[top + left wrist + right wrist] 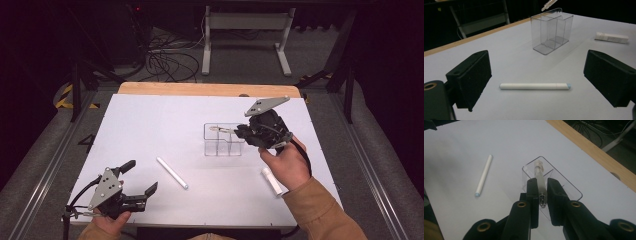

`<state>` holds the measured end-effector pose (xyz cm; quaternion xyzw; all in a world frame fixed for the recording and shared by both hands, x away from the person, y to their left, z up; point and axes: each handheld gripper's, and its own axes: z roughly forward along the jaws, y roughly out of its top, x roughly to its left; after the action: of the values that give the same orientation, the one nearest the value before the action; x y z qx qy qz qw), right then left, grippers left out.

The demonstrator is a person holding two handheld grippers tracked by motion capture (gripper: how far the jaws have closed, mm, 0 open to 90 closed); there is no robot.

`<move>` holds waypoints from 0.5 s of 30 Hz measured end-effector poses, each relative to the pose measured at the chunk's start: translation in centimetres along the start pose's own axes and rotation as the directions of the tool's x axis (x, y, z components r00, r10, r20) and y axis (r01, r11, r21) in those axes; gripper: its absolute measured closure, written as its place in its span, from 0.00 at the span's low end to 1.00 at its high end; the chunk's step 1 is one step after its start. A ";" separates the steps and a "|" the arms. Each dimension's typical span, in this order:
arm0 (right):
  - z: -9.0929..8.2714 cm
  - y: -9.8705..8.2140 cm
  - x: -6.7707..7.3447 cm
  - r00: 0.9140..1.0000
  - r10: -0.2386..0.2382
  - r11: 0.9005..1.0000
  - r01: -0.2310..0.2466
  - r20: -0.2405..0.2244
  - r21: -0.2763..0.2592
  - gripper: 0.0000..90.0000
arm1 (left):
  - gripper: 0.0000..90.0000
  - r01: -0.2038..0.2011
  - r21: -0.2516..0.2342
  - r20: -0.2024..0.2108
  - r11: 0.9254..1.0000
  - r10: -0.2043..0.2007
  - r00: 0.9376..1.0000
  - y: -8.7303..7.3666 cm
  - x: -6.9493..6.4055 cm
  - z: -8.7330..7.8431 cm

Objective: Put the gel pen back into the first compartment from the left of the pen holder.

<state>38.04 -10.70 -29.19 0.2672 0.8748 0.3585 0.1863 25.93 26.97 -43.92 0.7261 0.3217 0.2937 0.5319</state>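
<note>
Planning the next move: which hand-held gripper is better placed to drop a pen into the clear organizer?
Right. The right hand-held gripper already grips a clear pen above the organizer; the left is open.

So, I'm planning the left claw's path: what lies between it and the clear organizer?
In the high view, the white pen lies between the left claw and the clear organizer; otherwise bare tabletop.
</note>
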 end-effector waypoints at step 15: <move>2.6 1.3 -0.6 1.000 -0.001 0.998 0.001 -0.007 0.055 0.90 | 0.09 -0.002 0.000 0.001 1.000 0.002 1.000 0.0 0.1 0.0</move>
<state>40.28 -8.97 -29.92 0.2706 0.8851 0.3352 0.1761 25.96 27.05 -43.90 0.7266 0.3206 0.2940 0.5319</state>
